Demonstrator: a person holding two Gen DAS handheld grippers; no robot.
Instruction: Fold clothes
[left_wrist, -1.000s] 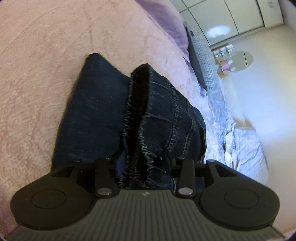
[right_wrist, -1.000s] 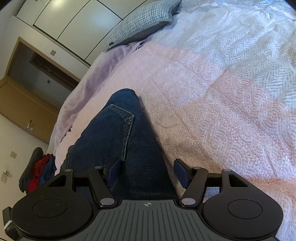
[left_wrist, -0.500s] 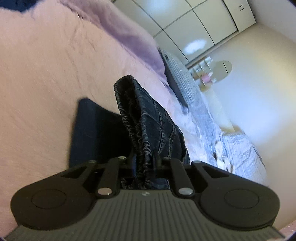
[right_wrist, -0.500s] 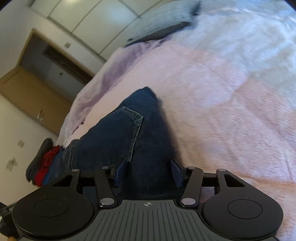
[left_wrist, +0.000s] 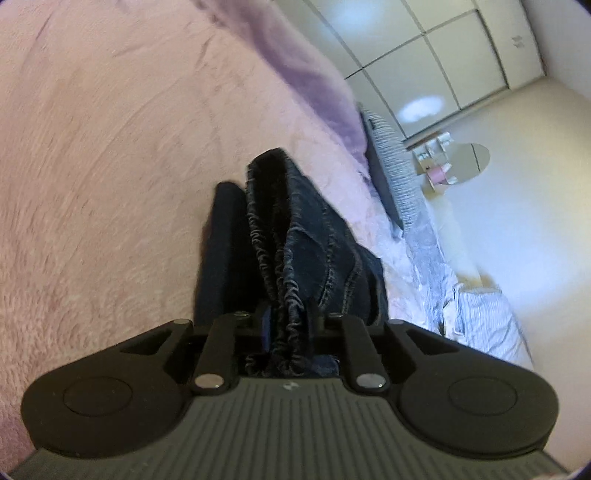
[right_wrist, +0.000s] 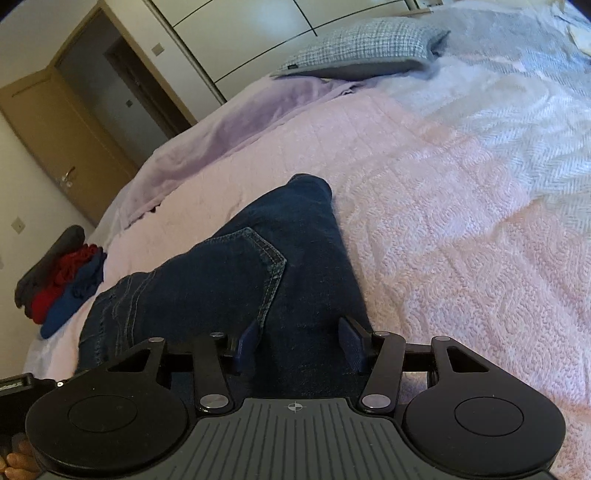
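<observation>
Left wrist view first: the left gripper (left_wrist: 290, 325) is clamped tight on a bunched-up, gathered edge of the jeans (left_wrist: 295, 240), which looks like the waistband. The dark denim stands up in a ridge running away from the fingers, lifted off the pink bedspread (left_wrist: 110, 147), and a flatter layer of the same jeans lies underneath on the left side. Past that there's a purple blanket (left_wrist: 314, 85), a gray checked pillow (left_wrist: 391, 166), white wardrobe doors (left_wrist: 443, 55), and some light striped fabric (left_wrist: 484, 321) at the bed's edge. This view is a bit smeared, so I can't make out finer stitching.

Right wrist view: the right gripper (right_wrist: 299, 343) has its two blue pads spread fairly wide with the jeans (right_wrist: 221, 280) sitting between them. I honestly can't tell if the pads are pressing on the denim or just straddling it. The back pocket (right_wrist: 255, 258) faces up, just ahead of the left pad. The jeans lie on the pink bedspread (right_wrist: 443, 221), with a small pile of red, blue and dark clothes (right_wrist: 62, 280) way off by the far bed edge, and a wooden door (right_wrist: 48, 147) behind.
</observation>
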